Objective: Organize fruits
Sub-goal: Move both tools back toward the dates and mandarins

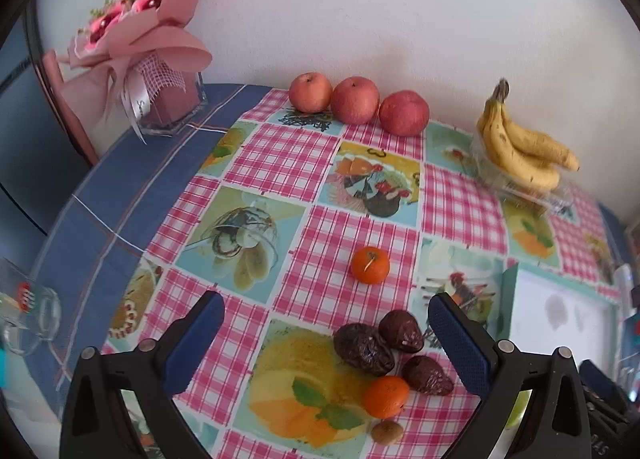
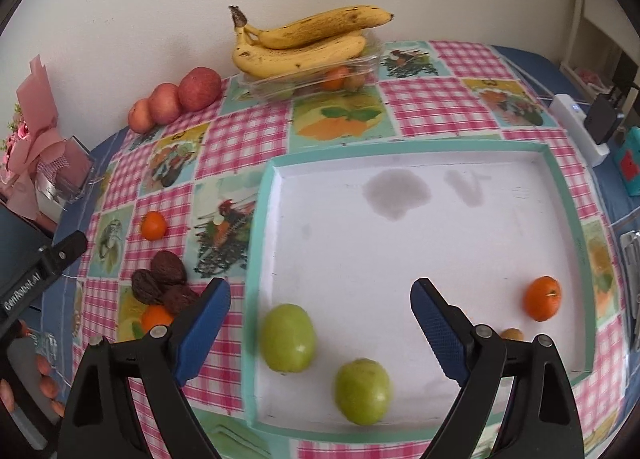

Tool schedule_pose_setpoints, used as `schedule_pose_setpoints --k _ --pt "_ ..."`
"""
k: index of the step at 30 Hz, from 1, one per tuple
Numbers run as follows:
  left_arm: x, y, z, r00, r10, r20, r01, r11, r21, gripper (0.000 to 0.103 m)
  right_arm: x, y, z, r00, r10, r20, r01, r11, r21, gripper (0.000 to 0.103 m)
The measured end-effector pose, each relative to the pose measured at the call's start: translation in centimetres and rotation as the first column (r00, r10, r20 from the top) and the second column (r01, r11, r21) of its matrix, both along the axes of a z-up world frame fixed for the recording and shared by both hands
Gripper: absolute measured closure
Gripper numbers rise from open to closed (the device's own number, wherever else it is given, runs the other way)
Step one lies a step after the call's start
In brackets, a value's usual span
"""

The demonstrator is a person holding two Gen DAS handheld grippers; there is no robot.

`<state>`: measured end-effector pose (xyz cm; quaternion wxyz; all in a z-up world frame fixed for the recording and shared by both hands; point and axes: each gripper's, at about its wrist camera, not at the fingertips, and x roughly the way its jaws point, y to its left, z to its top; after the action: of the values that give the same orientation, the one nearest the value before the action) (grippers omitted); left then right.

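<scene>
Both our grippers hang with jaws wide apart, nothing between the pads. Left gripper (image 1: pixel 326 343) sits over the loose pile on the tablecloth (image 1: pixel 280 147): three dark dried fruits (image 1: pixel 366 349) lie just inside its right finger, at about 3 o'clock from the jaw gap, an orange (image 1: pixel 386 396) touching them at 5 o'clock; a second orange (image 1: pixel 370 265) sits apart at 12. So our left is the nearer hand for that pile. Right gripper (image 2: pixel 320 325) hovers over the tray (image 2: pixel 560 187), two green fruits (image 2: pixel 287 337) at 6–7 o'clock. A small brown item (image 2: pixel 512 335) is half hidden behind its right finger; bowl contents under the bananas (image 2: pixel 304 43) are unclear.
</scene>
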<state>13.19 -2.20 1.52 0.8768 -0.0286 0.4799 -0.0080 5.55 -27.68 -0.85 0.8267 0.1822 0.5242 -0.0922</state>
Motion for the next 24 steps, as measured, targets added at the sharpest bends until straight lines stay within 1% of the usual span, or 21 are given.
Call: schedule_pose_setpoints --k 2,5,7,11,12,14,16,19,24 --pt "0.1 1.0 0.2 1.000 0.013 0.019 -0.013 1.000 -0.018 0.000 0.6 0.6 0.1 1.000 0.011 0.005 -0.011 1.000 -0.001 0.011" --pt "0.2 2.2 0.5 0.998 0.036 0.057 -0.035 0.999 -0.013 0.000 1.4 1.2 0.2 1.000 0.025 0.012 -0.025 1.000 0.000 0.011" --pt "0.3 3.2 0.6 0.996 0.047 0.071 -0.045 0.999 -0.025 0.000 2.1 1.8 0.3 0.999 0.036 0.016 -0.036 0.999 0.001 0.011" --pt "0.4 5.1 0.9 0.994 0.082 0.074 -0.076 0.994 -0.081 0.000 3.3 3.1 0.3 0.998 0.067 0.018 -0.067 0.998 0.010 0.011" --pt "0.4 5.6 1.1 0.993 0.087 0.081 -0.078 0.991 -0.105 0.000 3.5 3.5 0.4 0.996 0.081 0.023 -0.082 0.996 0.021 0.011" --pt "0.2 6.0 1.7 0.991 0.078 0.109 -0.064 0.990 -0.128 0.000 3.9 4.3 0.4 0.995 0.098 0.026 -0.099 0.995 0.028 0.011" --pt "0.1 6.0 2.1 0.990 0.074 0.123 -0.059 0.991 -0.118 0.000 4.3 5.2 0.5 0.992 0.119 0.030 -0.120 0.992 0.034 0.011" --pt "0.1 6.2 2.5 0.990 0.064 0.124 -0.049 0.991 -0.125 0.000 4.6 6.4 0.9 0.988 0.148 0.047 -0.149 0.988 0.031 0.011" --pt "0.0 6.4 2.7 0.991 0.050 0.124 -0.027 0.983 -0.182 0.000 4.8 7.6 1.3 0.983 0.169 0.076 -0.171 0.985 0.031 0.011"
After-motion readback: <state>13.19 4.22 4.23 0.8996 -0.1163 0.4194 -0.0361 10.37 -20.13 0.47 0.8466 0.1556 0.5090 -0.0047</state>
